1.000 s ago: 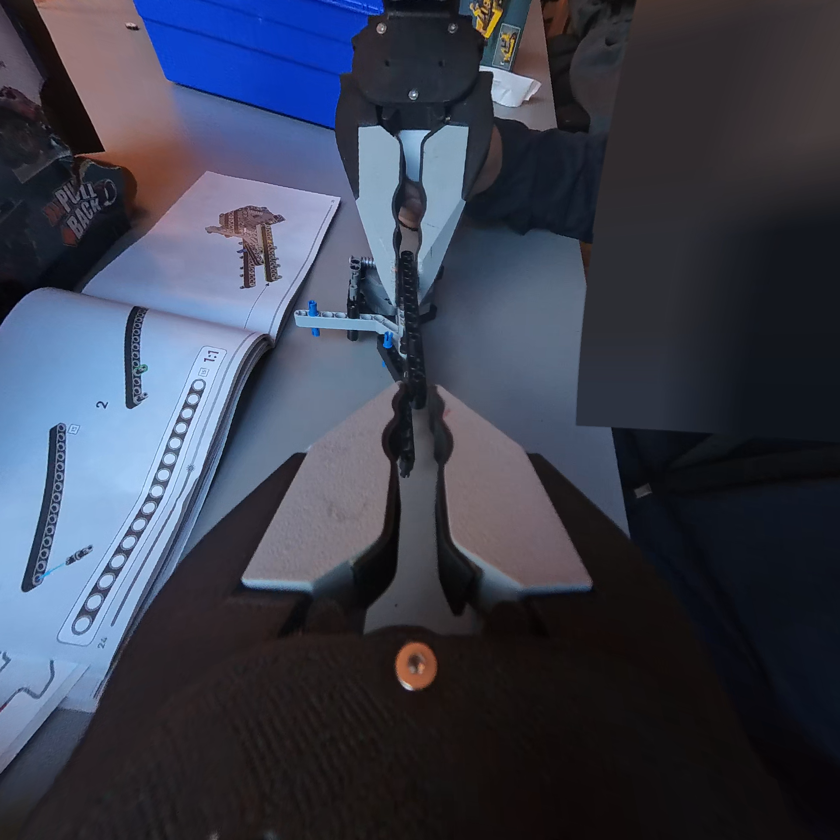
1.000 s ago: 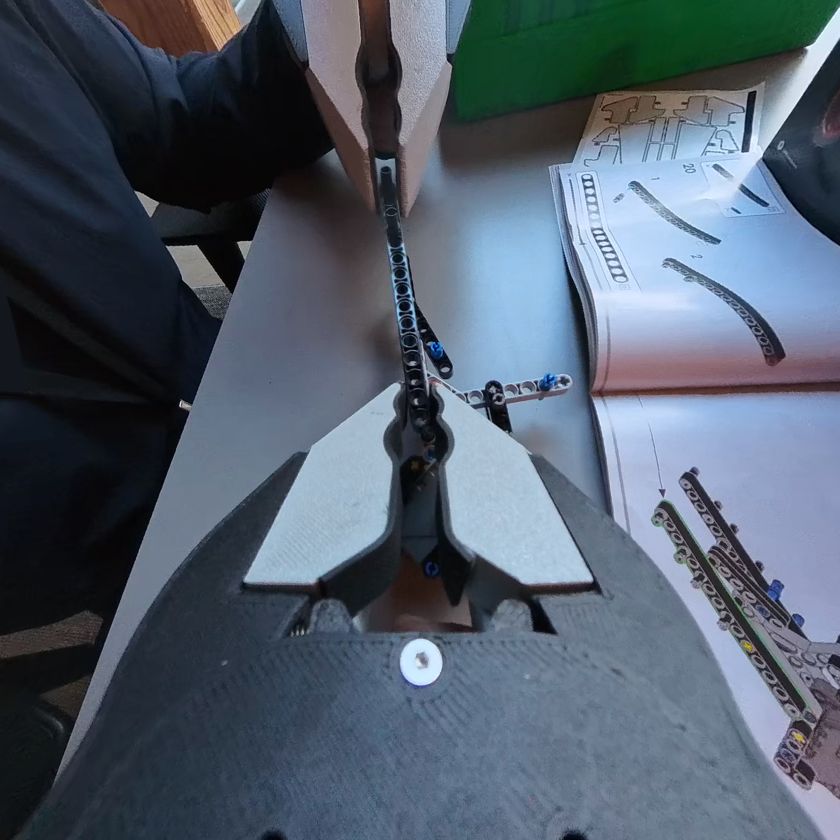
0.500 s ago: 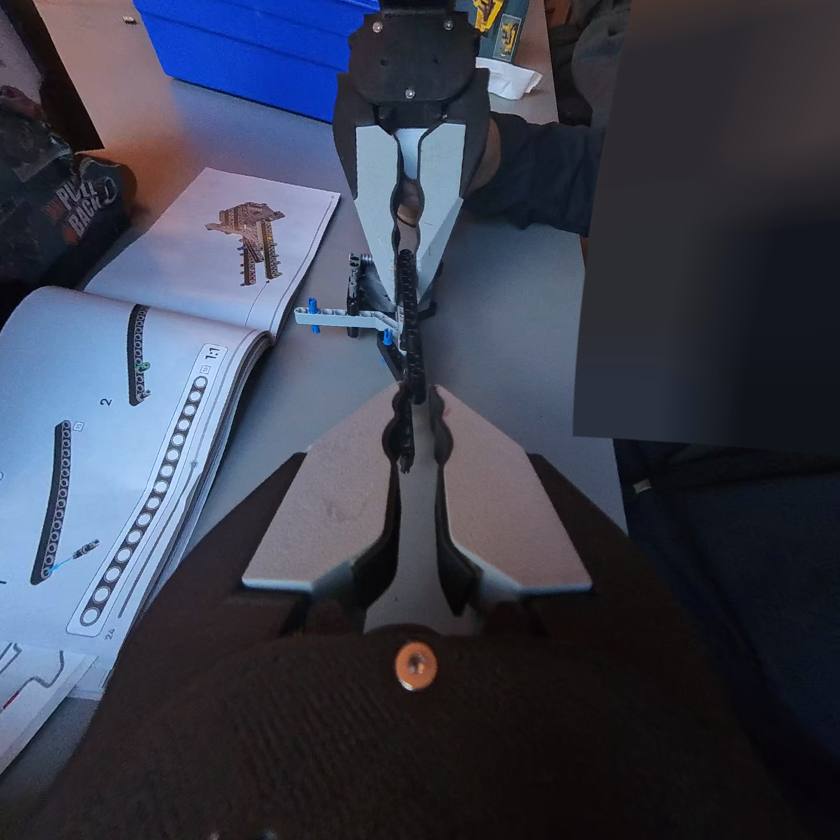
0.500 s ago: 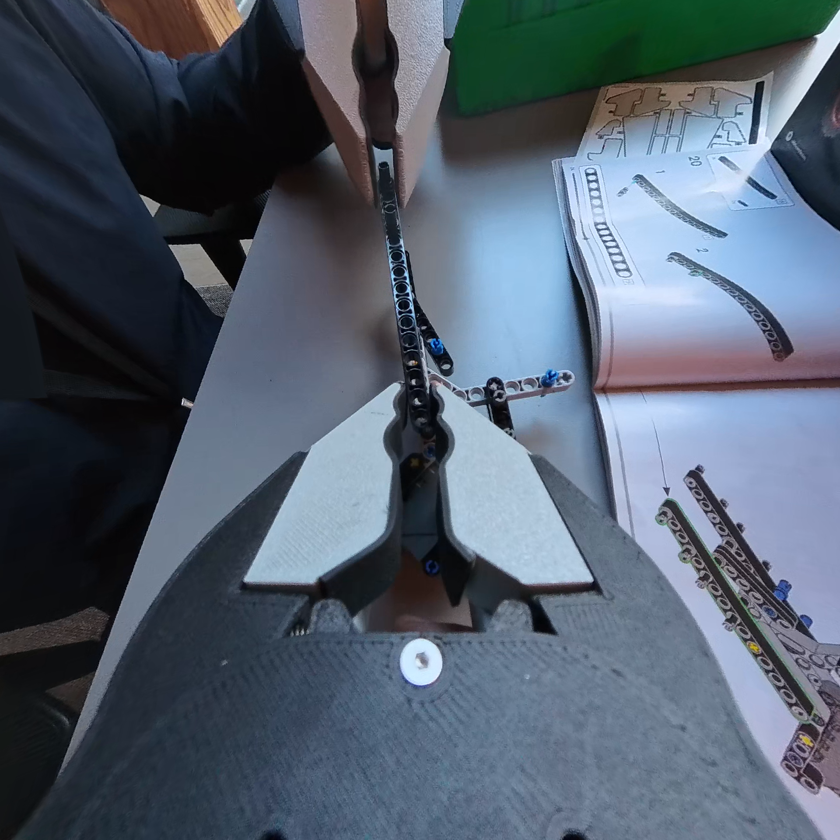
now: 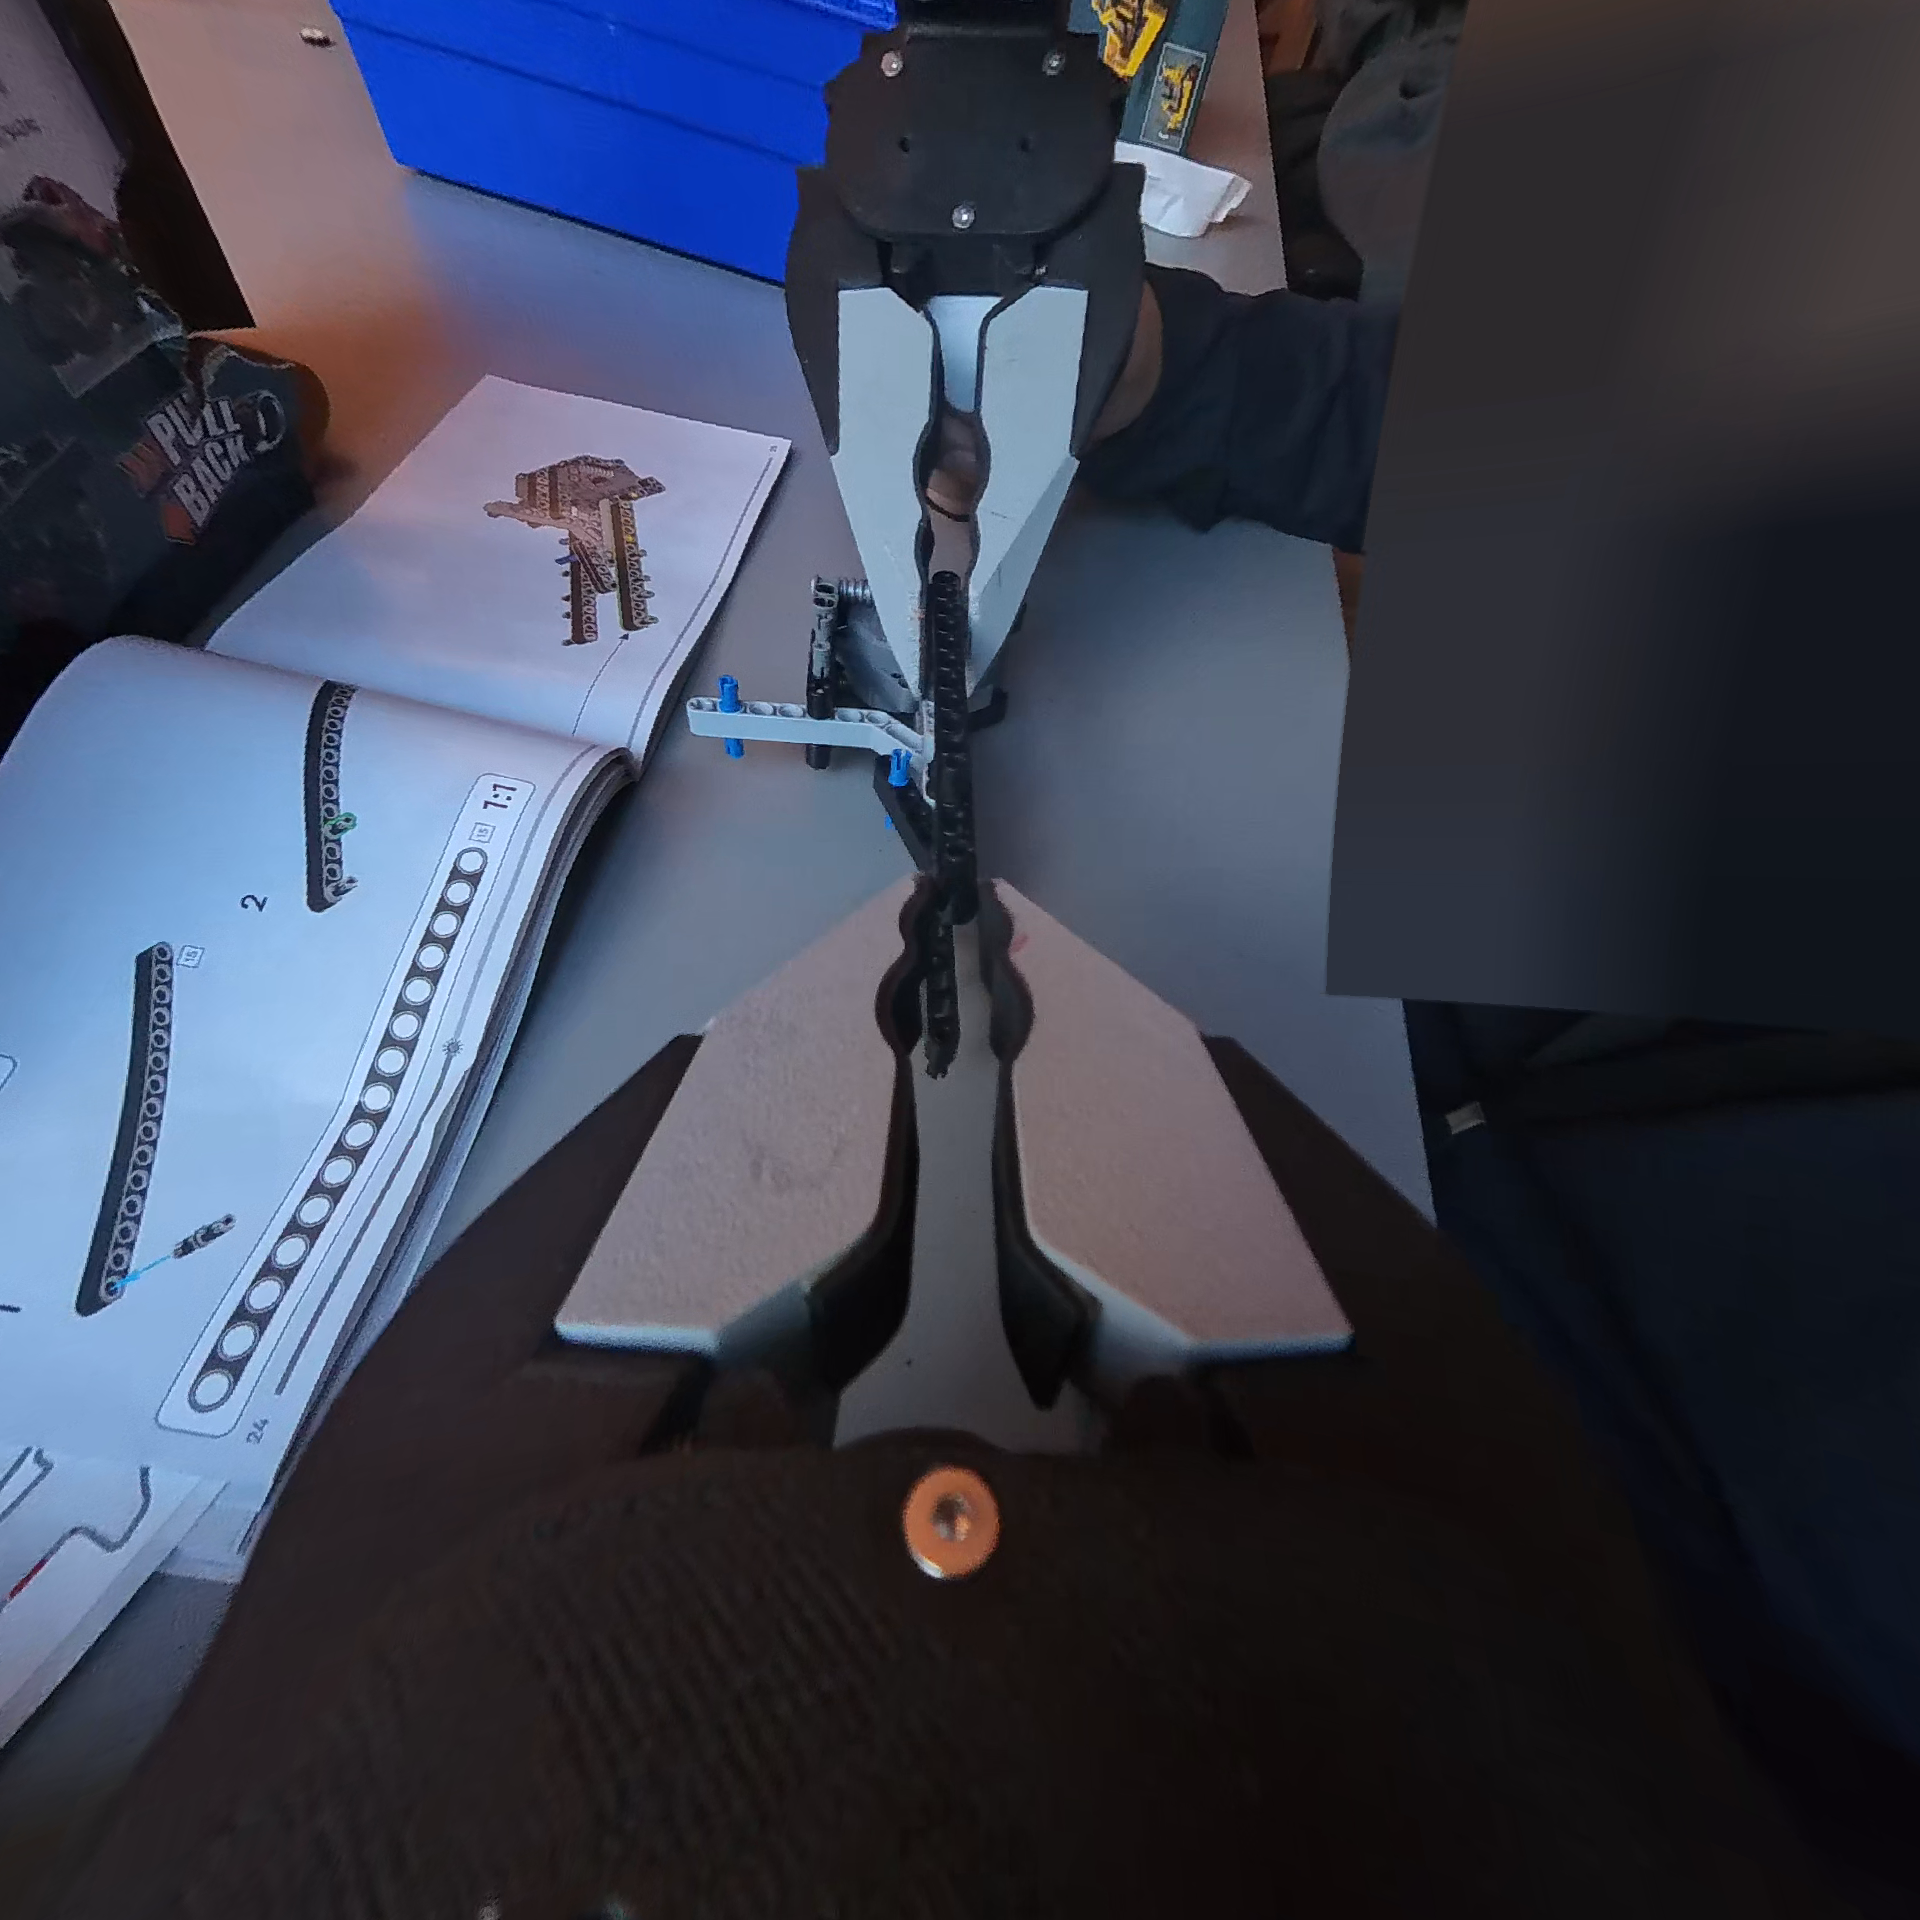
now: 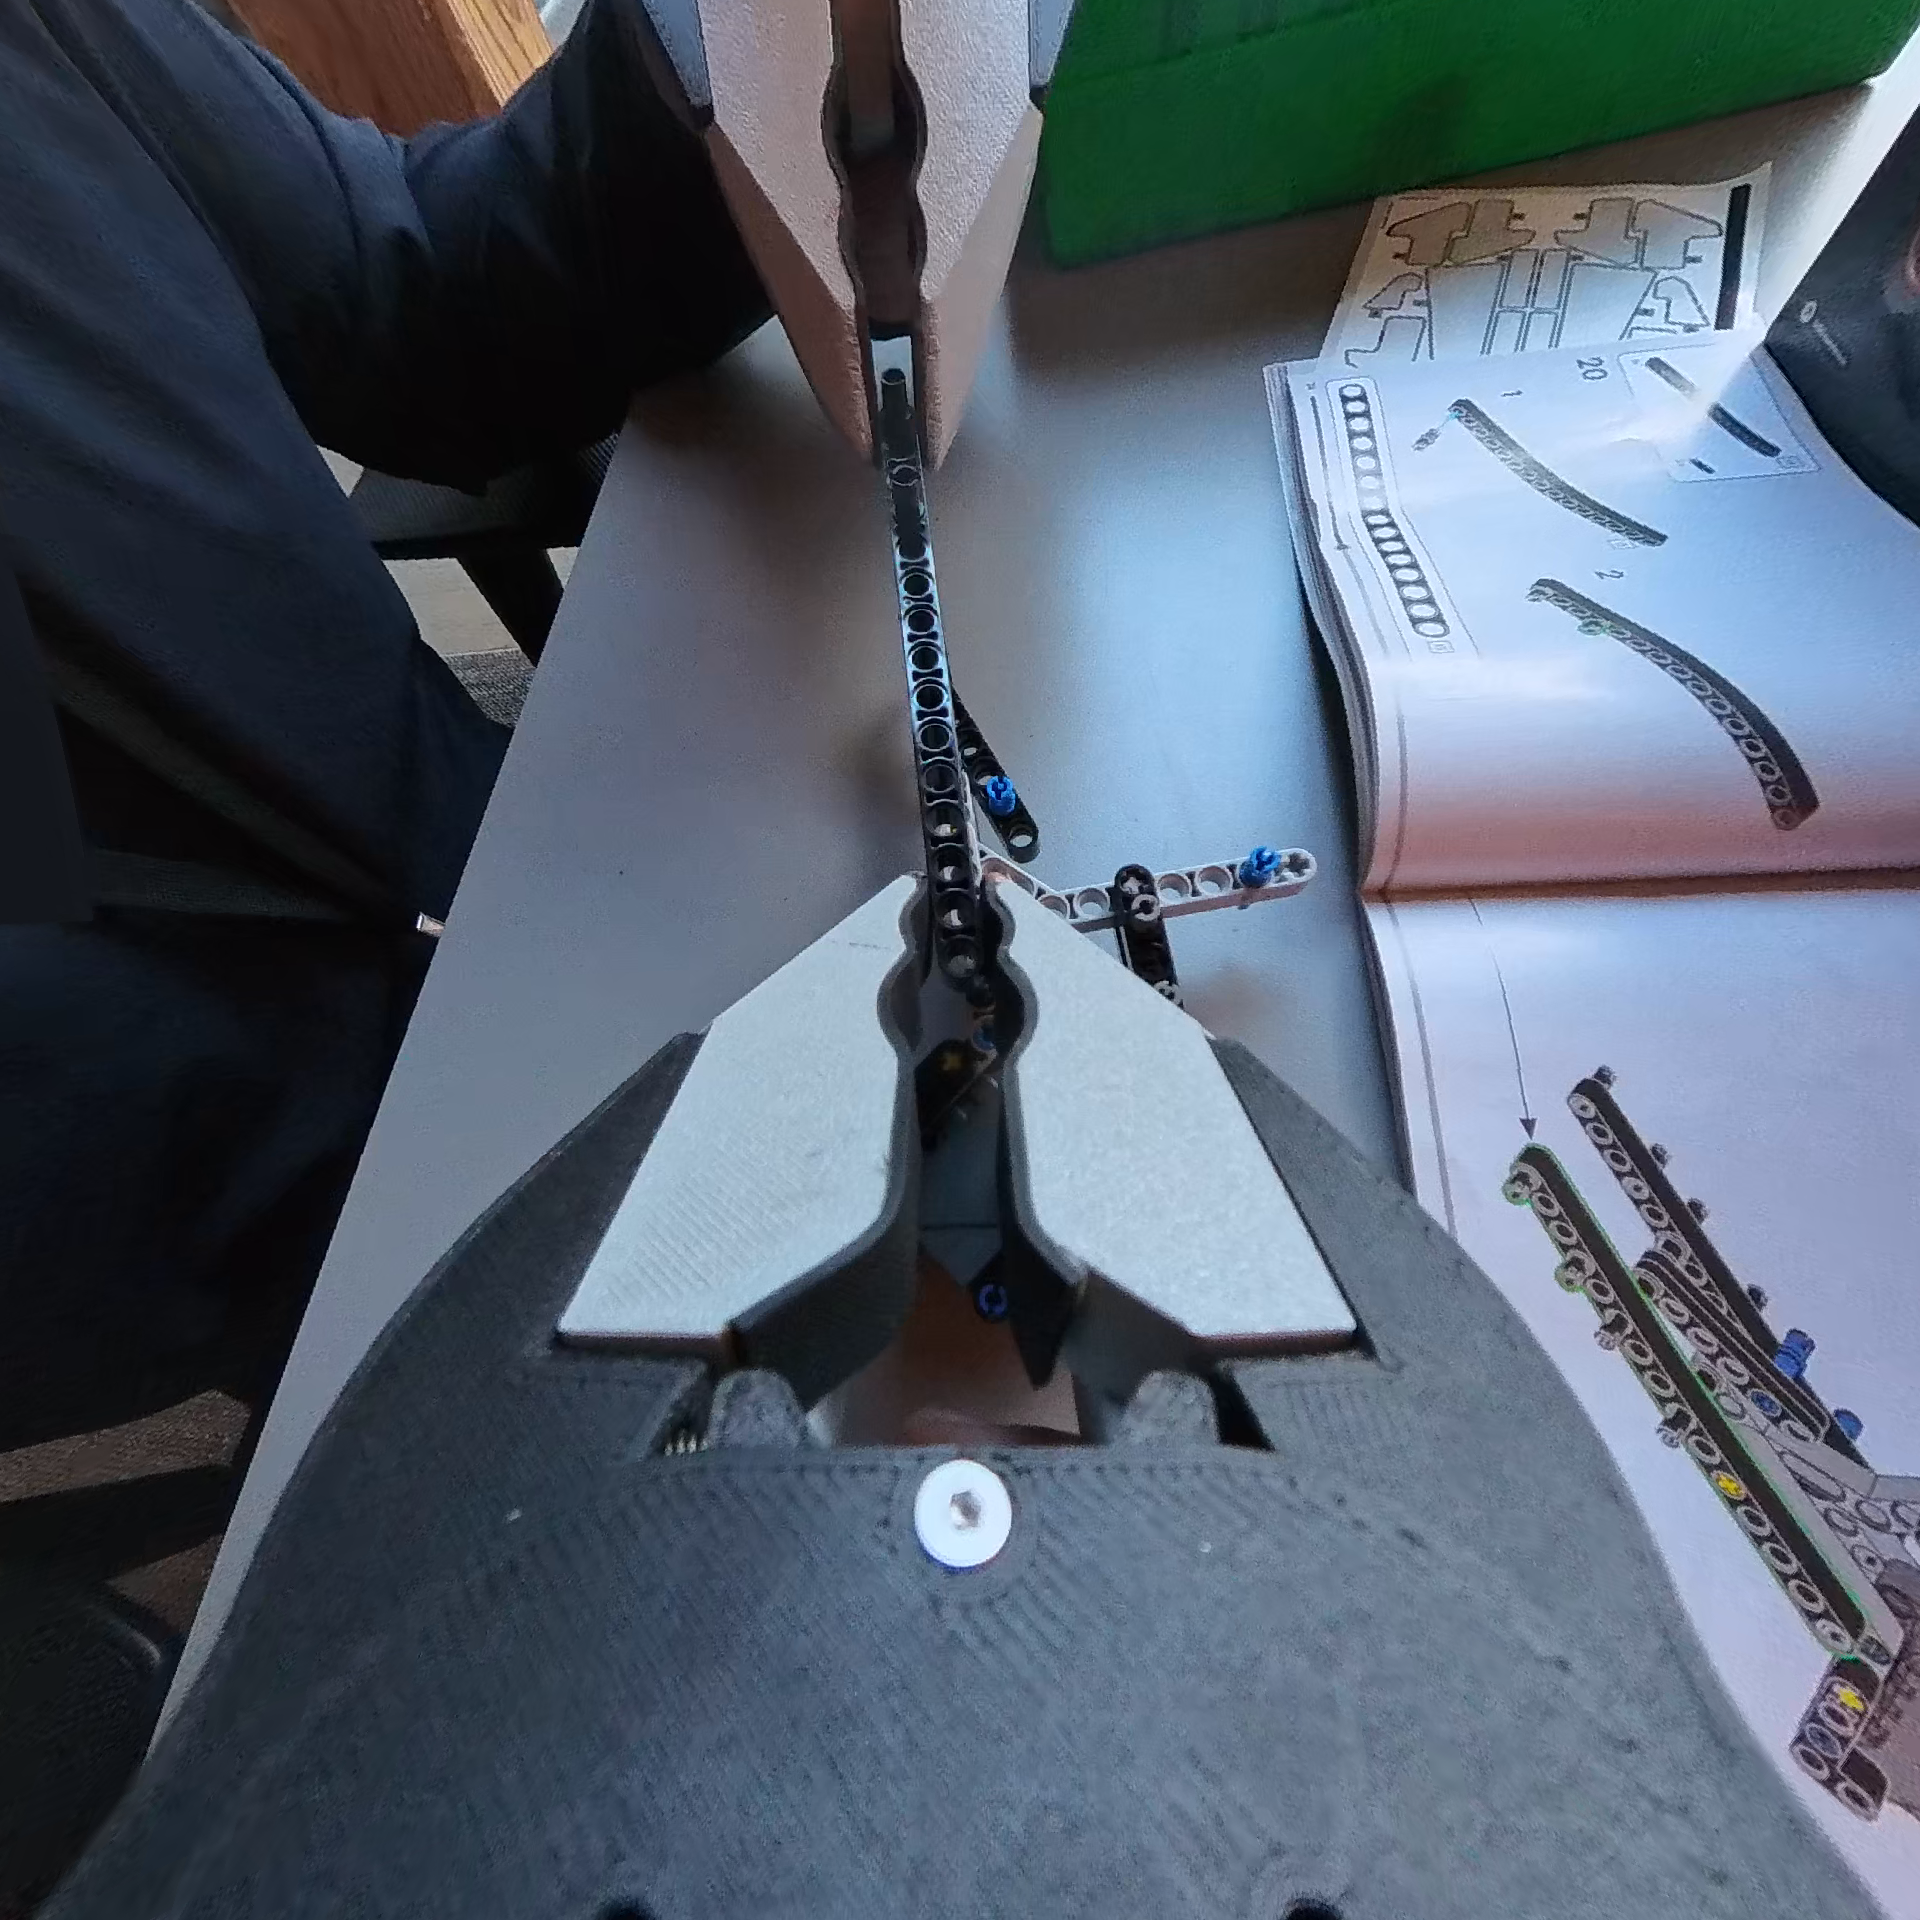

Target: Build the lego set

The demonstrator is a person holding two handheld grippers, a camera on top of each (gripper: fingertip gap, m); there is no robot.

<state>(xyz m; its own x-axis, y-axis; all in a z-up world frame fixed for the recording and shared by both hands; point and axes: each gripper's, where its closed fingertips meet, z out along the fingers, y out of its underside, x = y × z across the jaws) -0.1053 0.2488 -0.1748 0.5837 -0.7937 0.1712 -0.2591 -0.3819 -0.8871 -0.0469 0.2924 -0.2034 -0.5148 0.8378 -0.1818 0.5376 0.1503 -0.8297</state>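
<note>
A long black holed beam (image 5: 948, 748) stretches between my two grippers, which face each other above the grey table (image 5: 1164, 790). My left gripper (image 5: 951, 885) is shut on one end of the beam. My right gripper (image 6: 961, 888) is shut on the other end, where the beam (image 6: 925, 623) joins a small lego assembly. A light grey beam with blue pins (image 6: 1195, 888) sticks out sideways from that assembly, and it also shows in the left wrist view (image 5: 790, 722). The right gripper (image 5: 951, 623) shows far off in the left wrist view, and the left gripper (image 6: 894, 457) in the right wrist view.
An open instruction booklet (image 5: 260, 935) lies beside the assembly, and it also shows in the right wrist view (image 6: 1610, 727). A blue bin (image 5: 582, 114) and a dark printed box (image 5: 104, 416) stand at the table's far side. A green box (image 6: 1403, 104) stands behind the left gripper. A person's dark sleeve (image 6: 260, 416) runs along the table edge. Left tips to right tips: about 9 cm.
Both grippers keep their hold on the beam. The hands have shifted only slightly, so the booklet sits a little differently in both views.
</note>
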